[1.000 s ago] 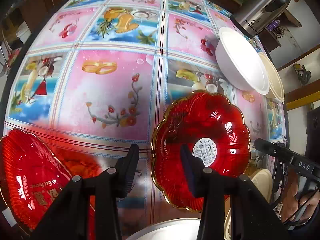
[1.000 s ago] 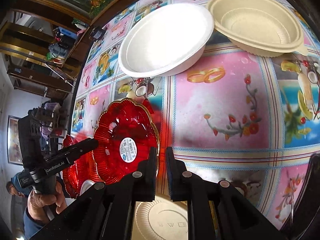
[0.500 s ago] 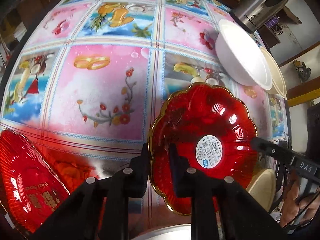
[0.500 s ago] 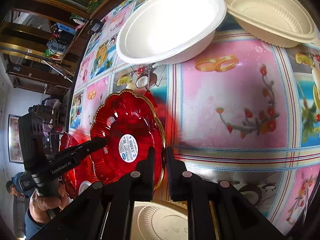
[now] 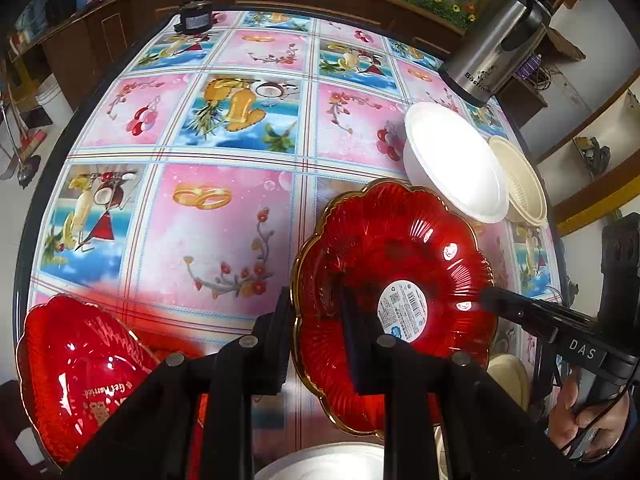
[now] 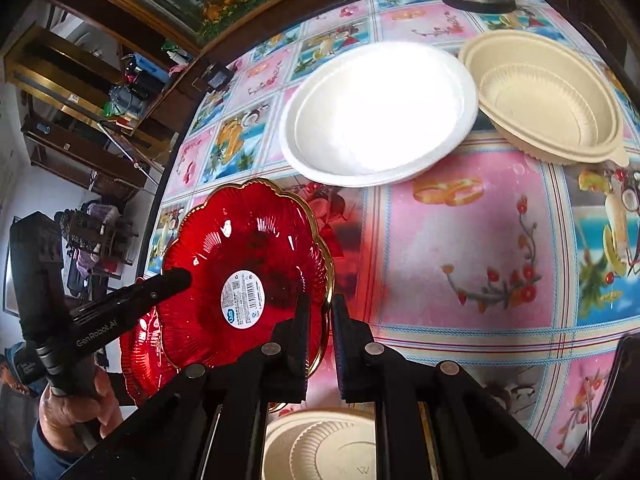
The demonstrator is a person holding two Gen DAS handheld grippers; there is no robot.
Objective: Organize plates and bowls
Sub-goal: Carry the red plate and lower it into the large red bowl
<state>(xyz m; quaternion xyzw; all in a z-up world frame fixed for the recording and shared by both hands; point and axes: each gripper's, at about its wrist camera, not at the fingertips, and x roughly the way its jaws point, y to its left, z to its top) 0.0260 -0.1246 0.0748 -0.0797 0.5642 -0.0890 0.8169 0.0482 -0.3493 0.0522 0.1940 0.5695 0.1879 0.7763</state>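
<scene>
We see the left gripper (image 5: 314,320) clamped on the near-left rim of the scalloped translucent red plastic plate with a gold edge and a white barcode sticker (image 5: 394,280): one finger sits outside the rim, the other inside the dish. From the right wrist view, the right gripper (image 6: 318,320) pinches the opposite rim of the same plate (image 6: 240,272), its fingers closed to a narrow gap with the gold edge between them. The plate hangs tilted between the two grippers, above the glossy pink-and-blue patterned tablecloth (image 5: 224,216).

Ahead and to the right of the left gripper, a round white foam bowl (image 5: 456,164) rests on the cloth, and just beyond it a beige ribbed pulp bowl (image 5: 520,184); we cannot tell if they touch. Farther ahead stands a stainless steel thermos jug (image 5: 492,48).

To the left of the left gripper, low and near, lies a second red translucent dish with gold lettering (image 5: 80,368). Directly below the right gripper we note a beige pulp plate (image 6: 320,444). Below the left gripper a white rim (image 5: 320,460) shows, otherwise hidden.
</scene>
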